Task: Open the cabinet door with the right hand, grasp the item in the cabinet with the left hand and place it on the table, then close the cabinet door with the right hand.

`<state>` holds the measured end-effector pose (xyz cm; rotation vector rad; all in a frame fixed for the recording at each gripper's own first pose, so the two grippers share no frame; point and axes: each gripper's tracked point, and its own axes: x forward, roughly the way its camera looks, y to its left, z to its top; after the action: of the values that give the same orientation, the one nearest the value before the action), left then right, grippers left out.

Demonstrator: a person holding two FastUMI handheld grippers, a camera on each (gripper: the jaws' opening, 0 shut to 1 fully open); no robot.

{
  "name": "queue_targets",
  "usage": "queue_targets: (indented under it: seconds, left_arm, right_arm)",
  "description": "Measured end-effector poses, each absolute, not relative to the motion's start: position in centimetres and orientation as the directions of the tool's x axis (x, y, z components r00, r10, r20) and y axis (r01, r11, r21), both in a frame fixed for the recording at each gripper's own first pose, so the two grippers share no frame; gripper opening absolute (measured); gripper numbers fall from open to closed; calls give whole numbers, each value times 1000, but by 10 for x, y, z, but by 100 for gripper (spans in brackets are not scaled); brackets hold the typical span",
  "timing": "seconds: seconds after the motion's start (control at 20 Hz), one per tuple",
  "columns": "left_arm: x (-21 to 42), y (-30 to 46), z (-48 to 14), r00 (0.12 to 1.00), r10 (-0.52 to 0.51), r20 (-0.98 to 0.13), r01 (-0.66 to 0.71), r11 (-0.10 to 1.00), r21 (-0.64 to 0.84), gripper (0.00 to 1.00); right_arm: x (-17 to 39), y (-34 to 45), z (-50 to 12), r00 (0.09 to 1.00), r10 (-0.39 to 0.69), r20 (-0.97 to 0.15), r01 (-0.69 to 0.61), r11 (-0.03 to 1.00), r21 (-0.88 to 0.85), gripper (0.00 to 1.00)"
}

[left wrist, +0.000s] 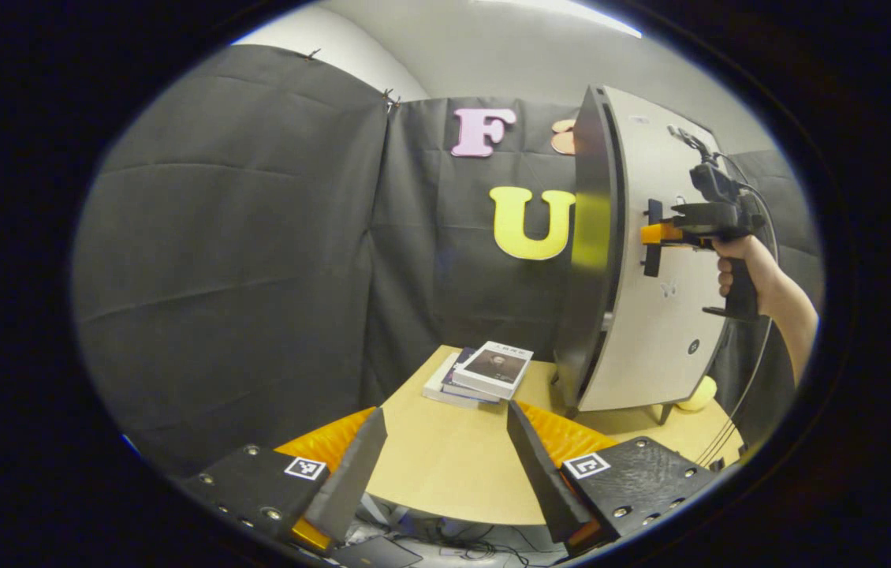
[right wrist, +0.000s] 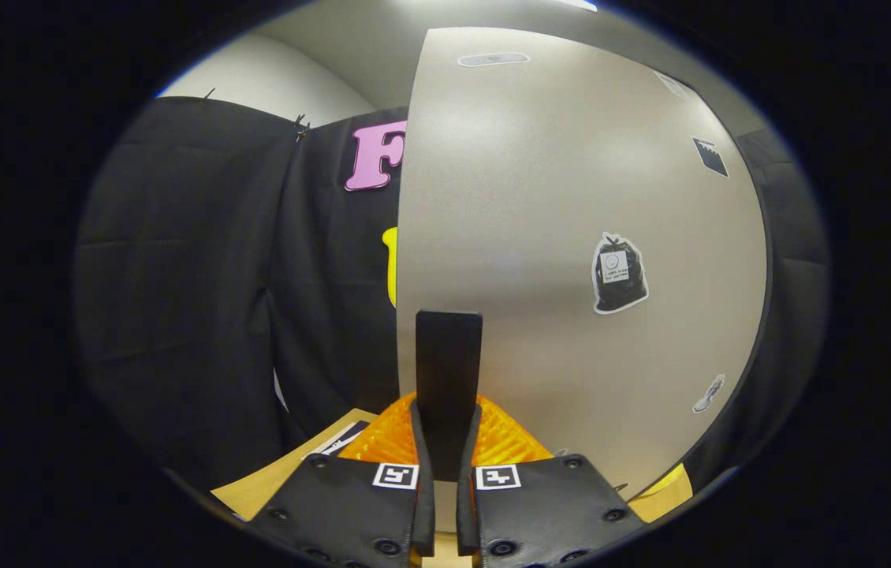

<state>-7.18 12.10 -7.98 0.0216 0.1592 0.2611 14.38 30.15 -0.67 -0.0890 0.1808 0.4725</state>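
left gripper point(left wrist: 445, 465) low over the table point(left wrist: 445, 465) edge, fingers wide apart, holding nothing; stack of books point(left wrist: 481, 372) lies on the table just left of the cabinet; cabinet door point(left wrist: 654, 260) stands edge-on to this view, swung partly open by my read; door is a stiff flat panel, should swing lightly on its hinge, only sensible hold is the vertical handle point(right wrist: 448, 379); item inside is hidden, can't judge how it'll handle; right gripper point(right wrist: 445, 473) clamped on that handle, both fingers pressing its sides; left gripper view shows a hand point(left wrist: 741, 264) holding that gripper at the door front
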Motion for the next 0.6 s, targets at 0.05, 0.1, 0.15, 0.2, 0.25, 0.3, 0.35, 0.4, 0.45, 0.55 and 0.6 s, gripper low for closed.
queue_targets:
  seconds: [0.05,0.1,0.15,0.2,0.25,0.3,0.35,0.4,0.45,0.55,0.6]
  left_arm:
    - [-72,118,-79,954,256,-154,-251,967,48,93]
    - [-72,115,-80,956,252,-152,-247,968,54,93]
    - [-73,111,-79,957,248,-148,-242,969,57,93]
    - [-73,107,-79,959,243,-147,-237,970,60,93]
    - [-74,103,-80,960,238,-149,-231,971,63,93]
    - [-74,100,-82,960,233,-154,-225,972,65,93]
    - [-74,98,-85,960,228,-161,-220,973,68,93]
    - [-74,95,-87,961,222,-165,-214,974,69,93]
    - [-73,91,-86,963,213,-164,-204,977,68,93]
    - [-69,84,-85,967,196,-160,-188,980,66,93]
    - [-68,80,-85,969,185,-162,-177,982,64,93]
  right_arm:
    - [138,296,-7,868,457,-196,-472,881,-34,12]
    - [130,288,-5,861,468,-198,-482,876,-29,12]
    - [122,281,-3,856,477,-200,-491,871,-25,12]
    - [113,276,-1,851,485,-199,-499,866,-23,12]
    - [113,279,-2,847,494,-197,-508,861,-21,13]
    - [111,279,-3,842,503,-196,-516,856,-17,12]
    - [106,276,-2,836,512,-199,-524,852,-8,12]
    - [100,274,-1,830,520,-203,-529,848,7,12]
    - [97,272,0,825,526,-207,-533,846,26,12]
    - [89,268,3,818,536,-209,-542,840,36,12]
    - [87,265,2,816,539,-209,-545,838,34,11]
